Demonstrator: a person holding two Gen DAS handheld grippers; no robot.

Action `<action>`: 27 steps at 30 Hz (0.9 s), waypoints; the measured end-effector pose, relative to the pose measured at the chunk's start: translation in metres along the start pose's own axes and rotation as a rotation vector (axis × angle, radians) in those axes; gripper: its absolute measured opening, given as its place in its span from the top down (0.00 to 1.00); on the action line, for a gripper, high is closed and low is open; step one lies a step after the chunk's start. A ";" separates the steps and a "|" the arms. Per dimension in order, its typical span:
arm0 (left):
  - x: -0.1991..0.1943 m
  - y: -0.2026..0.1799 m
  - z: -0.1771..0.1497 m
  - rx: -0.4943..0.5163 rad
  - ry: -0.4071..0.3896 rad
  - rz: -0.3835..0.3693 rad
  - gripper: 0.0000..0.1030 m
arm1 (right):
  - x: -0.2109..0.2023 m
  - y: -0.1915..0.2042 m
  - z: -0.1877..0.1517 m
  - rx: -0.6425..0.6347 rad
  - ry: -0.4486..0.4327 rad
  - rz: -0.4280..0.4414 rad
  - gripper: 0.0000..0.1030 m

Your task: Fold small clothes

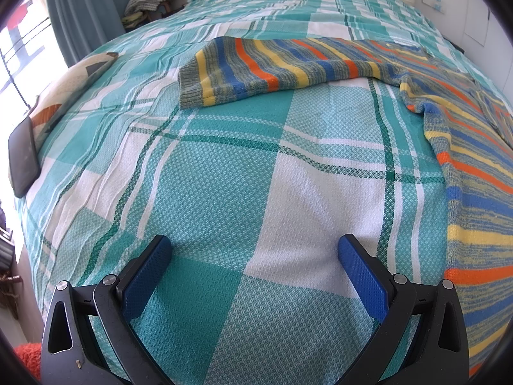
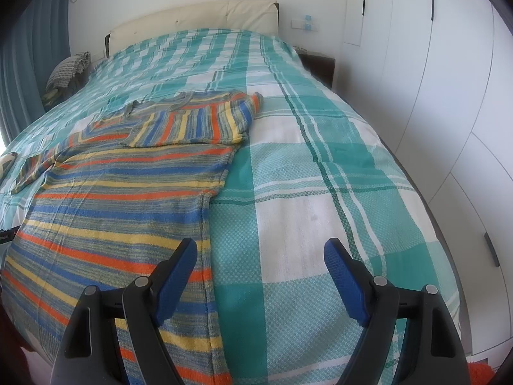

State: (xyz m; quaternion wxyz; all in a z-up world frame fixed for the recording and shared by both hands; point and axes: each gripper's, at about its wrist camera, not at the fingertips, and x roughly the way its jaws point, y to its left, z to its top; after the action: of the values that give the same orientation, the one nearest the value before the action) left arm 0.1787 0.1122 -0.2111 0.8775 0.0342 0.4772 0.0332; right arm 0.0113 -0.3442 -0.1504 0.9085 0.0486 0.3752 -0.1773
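Striped sweater [image 2: 121, 199] beneath spread tongs [image 2: 261, 276]

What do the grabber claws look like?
Both look alike. The left gripper and right gripper each have two bumpy blue finger pads on black plastic arms with triangle holes and round silver pins. No cables show.

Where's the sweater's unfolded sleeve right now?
In the left wrist view, the sleeve lies flat on the bedspread, stretched leftward from the sweater, ahead of the open left gripper.

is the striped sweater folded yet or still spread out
Partly folded: the sweater lies flat on the bed, right sleeve across the chest, left sleeve still out.
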 end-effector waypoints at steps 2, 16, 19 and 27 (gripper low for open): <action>0.000 0.000 0.000 0.000 0.000 0.000 0.00 | 0.000 0.000 0.000 0.000 0.001 -0.001 0.21; -0.004 0.010 0.014 -0.024 0.090 -0.081 0.00 | -0.001 -0.001 0.000 0.000 -0.001 0.000 0.21; -0.015 0.032 0.036 -0.122 0.059 -0.211 0.01 | -0.001 -0.002 0.002 0.000 -0.009 0.003 0.21; 0.044 0.098 0.125 -0.379 0.091 -0.166 0.02 | 0.007 -0.001 0.004 0.006 0.017 0.044 0.21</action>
State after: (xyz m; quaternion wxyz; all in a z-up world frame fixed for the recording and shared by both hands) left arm 0.3051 0.2103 -0.1705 0.8456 -0.1722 0.5027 0.0514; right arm 0.0181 -0.3482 -0.1525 0.9089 0.0608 0.3811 -0.1581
